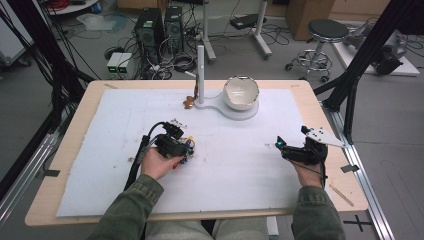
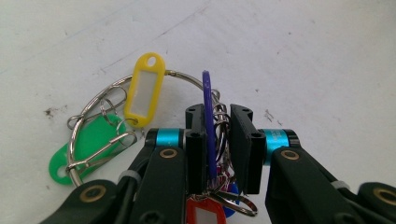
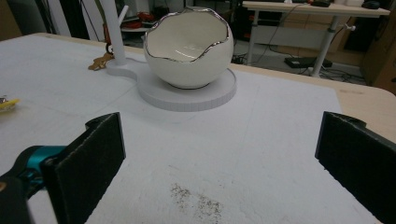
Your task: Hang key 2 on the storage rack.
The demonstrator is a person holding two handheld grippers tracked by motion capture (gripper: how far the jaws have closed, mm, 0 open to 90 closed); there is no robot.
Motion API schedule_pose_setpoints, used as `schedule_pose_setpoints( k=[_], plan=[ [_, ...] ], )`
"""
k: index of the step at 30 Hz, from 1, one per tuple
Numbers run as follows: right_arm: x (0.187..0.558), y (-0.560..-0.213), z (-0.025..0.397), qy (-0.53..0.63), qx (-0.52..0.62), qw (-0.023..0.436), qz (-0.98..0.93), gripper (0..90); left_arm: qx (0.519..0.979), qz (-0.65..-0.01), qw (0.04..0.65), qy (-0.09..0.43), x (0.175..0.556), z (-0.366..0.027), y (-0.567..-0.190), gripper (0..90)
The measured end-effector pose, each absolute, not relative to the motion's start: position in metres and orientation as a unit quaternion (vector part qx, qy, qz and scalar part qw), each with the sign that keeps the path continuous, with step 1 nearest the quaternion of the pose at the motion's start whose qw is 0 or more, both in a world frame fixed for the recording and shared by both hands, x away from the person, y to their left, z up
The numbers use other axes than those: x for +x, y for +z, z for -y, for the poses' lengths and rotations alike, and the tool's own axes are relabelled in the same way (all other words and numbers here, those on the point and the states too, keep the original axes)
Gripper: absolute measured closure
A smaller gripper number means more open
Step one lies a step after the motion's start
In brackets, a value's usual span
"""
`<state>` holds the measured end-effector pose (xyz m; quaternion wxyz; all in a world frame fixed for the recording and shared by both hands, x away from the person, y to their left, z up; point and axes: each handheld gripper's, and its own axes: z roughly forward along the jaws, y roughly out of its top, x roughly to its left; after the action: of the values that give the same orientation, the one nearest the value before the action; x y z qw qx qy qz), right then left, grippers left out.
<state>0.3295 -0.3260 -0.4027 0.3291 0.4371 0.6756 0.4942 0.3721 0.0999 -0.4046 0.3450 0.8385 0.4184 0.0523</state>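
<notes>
A bunch of key tags on a wire ring [image 2: 116, 91] lies on the white mat under my left gripper [image 2: 218, 114]. The bunch has a yellow tag [image 2: 144, 91], a green tag [image 2: 86, 147], a red tag [image 2: 201, 212] and a blue tag [image 2: 208, 121]. The blue tag stands on edge between the jaws, which are shut on it with small rings beside it. In the high view my left gripper [image 1: 186, 145] rests left of the mat's centre. My right gripper [image 1: 279, 142] lies at the right, its pads [image 3: 93, 154] wide open with nothing between them. An egg-shaped white bowl [image 3: 188, 44] stands ahead.
The bowl [image 1: 241, 92] sits on a round white base [image 1: 240, 112] joined to a white upright post [image 1: 200, 75]. A small brown object [image 1: 188, 102] lies by the post. The white mat [image 1: 225, 170] covers most of the wooden table [image 1: 70, 130]. Dirt specks [image 3: 196, 198] mark the mat.
</notes>
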Motion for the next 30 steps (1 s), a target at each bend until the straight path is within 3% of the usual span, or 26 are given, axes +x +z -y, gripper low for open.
schedule_pose_setpoints(
  k=[30],
  plan=[
    [0.328, -0.402, 0.326, 0.496, 0.439, 0.327, -0.674, 0.6, 0.803, -0.446, 0.392, 0.053, 0.372, -0.137, -0.373, 77.0]
  ],
)
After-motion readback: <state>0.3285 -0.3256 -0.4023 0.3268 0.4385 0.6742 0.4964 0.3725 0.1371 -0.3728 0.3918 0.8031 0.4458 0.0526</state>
